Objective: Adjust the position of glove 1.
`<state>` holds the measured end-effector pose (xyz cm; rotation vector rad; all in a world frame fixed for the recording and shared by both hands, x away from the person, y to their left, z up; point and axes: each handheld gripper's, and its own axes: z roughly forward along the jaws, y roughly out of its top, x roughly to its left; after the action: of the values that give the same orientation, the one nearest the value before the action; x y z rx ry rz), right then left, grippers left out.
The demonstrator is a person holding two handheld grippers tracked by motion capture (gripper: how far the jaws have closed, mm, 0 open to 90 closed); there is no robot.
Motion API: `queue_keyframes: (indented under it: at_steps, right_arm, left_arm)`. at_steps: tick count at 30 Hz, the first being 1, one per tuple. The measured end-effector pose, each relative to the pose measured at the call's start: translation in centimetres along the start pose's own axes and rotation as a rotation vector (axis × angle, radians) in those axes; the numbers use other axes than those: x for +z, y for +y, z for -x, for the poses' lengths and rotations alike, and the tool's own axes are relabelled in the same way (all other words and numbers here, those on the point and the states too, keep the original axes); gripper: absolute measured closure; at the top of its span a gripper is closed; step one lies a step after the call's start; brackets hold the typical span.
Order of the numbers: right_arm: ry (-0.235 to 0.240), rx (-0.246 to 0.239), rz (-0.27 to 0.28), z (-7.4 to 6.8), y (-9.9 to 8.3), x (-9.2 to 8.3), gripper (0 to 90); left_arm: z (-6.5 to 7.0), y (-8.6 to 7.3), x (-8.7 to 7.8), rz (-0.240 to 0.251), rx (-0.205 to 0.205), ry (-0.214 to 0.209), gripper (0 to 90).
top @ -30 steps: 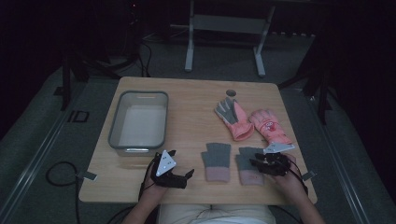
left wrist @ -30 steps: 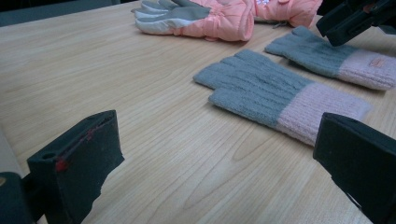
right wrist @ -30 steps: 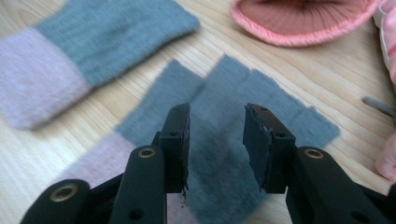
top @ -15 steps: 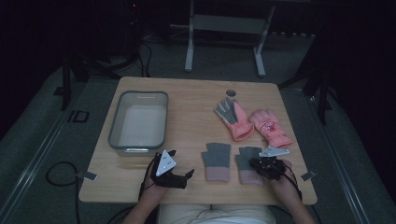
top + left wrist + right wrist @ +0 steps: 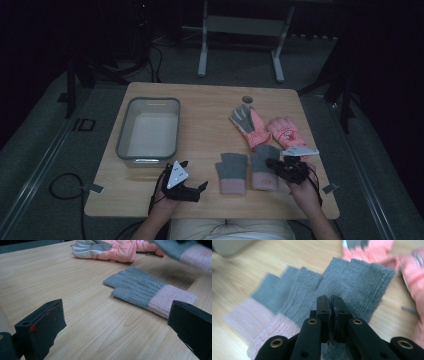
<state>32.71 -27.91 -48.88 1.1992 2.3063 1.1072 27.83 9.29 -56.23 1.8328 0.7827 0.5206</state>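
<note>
The right gripper has just been closing, and its jaws are now pinched together on the knit of a grey glove with a pink cuff, at about 4 o'clock on the table. In the high view this glove's long axis runs from 12 to 6 o'clock, fingers toward 12 and cuff toward the person. In the right gripper view it hangs partly lifted and looks blurred. A matching second grey glove lies flat just beside it at its 9 o'clock, pointing the same way.

The left gripper rests at about 7 o'clock on the table, its jaws wide apart with only bare wood between them.

Two pink gloves lie at 2 o'clock. One carries a small printed badge, too small to read. A grey tub stands at 10 o'clock. The room around the table is too dark to make out.
</note>
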Motion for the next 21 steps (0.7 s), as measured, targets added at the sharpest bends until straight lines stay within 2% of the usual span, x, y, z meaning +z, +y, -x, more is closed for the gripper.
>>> queue_keyframes:
  at_steps: [4, 9, 10, 14, 16, 21]
  right_arm:
    - [0.047, -0.016, 0.035, -1.4, 1.8, 0.0, 85.7]
    - [0.106, -0.049, 0.045, -3.8, 3.4, 1.2, 85.7]
    - [0.106, -0.049, 0.045, -3.8, 3.4, 1.2, 85.7]
    - [0.154, -0.058, 0.034, -5.3, 3.7, 2.7, 85.7]
    - [0.159, -0.066, 0.019, -5.9, 3.6, 3.4, 85.7]
    - [0.174, -0.06, -0.014, -6.4, 2.8, 4.7, 85.7]
  left_arm:
    - [0.0, 0.0, 0.0, -0.002, -0.002, -0.002, 0.6]
    - [0.0, 0.0, 0.0, -0.001, -0.001, -0.003, 0.6]
    - [0.0, 0.0, 0.0, -0.001, -0.001, -0.003, 0.6]
    - [-0.1, 0.0, -0.1, 0.003, -0.006, -0.001, 0.6]
    - [-0.1, 0.0, -0.1, 0.003, -0.004, -0.001, 0.6]
    - [-0.1, 0.0, -0.1, 0.004, -0.006, -0.004, 0.6]
